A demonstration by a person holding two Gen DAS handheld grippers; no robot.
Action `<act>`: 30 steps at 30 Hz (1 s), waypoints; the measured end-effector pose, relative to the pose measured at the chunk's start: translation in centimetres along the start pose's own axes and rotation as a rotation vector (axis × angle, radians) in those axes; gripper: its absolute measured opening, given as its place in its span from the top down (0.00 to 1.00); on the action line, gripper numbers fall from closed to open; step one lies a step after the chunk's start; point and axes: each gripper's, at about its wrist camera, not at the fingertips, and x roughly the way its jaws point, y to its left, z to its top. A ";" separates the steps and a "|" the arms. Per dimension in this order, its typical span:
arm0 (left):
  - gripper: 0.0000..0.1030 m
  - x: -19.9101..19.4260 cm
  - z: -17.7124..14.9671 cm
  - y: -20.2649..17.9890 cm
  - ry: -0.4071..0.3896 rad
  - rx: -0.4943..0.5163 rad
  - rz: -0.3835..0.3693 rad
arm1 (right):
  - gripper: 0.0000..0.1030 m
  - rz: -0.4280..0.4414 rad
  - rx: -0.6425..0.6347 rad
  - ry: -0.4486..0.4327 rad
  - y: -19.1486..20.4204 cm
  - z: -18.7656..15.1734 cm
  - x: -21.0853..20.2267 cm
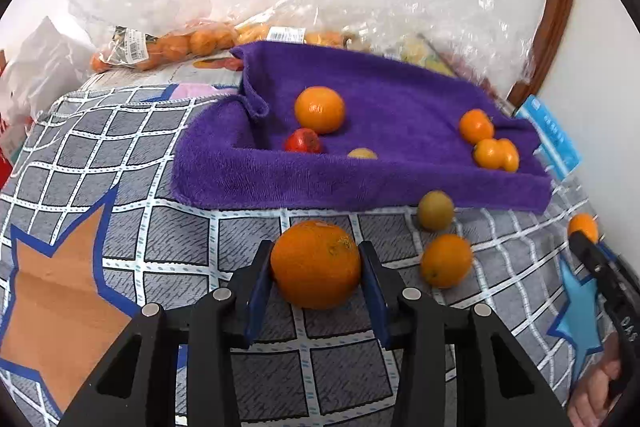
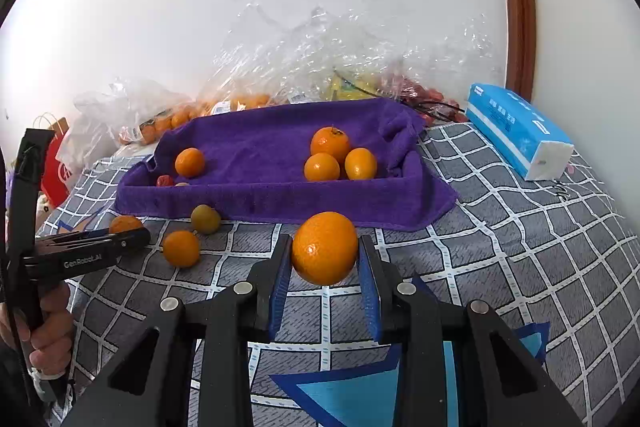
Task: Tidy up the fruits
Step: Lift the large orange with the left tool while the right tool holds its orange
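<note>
A: Your left gripper (image 1: 316,267) has a large round orange (image 1: 316,264) between its blue pads, jaws closed against both sides of it. It sits low over the grey checked bedspread (image 1: 160,227).

B: And my right?

A: Your right gripper (image 2: 325,251) clamps a smaller smooth orange (image 2: 324,247), jaws pinched tight on it, held above the bedspread just in front of the tray.

B: Where's the tray from there?

A: At twelve o'clock in both wrist views: a shallow tray draped in a purple towel (image 2: 280,199). Seen from your right wrist, three oranges (image 2: 322,167) cluster touching each other at its one o'clock side, a single orange (image 2: 189,162) lies toward ten o'clock, and a small red fruit (image 2: 165,181) rests by the front wall beside it.

B: Loose fruit?

A: From your left wrist, a yellow-green round fruit (image 1: 435,209) lies at two o'clock against the towel's front edge, with a small orange (image 1: 446,260) just beside it, nearer you.

B: Beyond that?

A: Clear plastic bags of fruit (image 2: 320,67) are heaped against the white wall behind the tray. A blue tissue pack (image 2: 516,131) lies at two o'clock in the right wrist view.
</note>
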 end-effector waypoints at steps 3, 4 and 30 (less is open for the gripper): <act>0.62 -0.8 -0.1 0.8 -0.042 -0.044 -0.020 | 0.69 0.002 -0.002 0.006 0.0 0.0 0.1; 0.62 -1.0 -0.1 0.8 -0.051 -0.053 -0.019 | 0.69 0.004 -0.004 0.011 0.1 0.0 0.1; 0.62 -3.3 -0.7 -1.3 -0.167 0.050 0.022 | 0.69 0.018 0.021 0.009 -0.3 0.0 0.1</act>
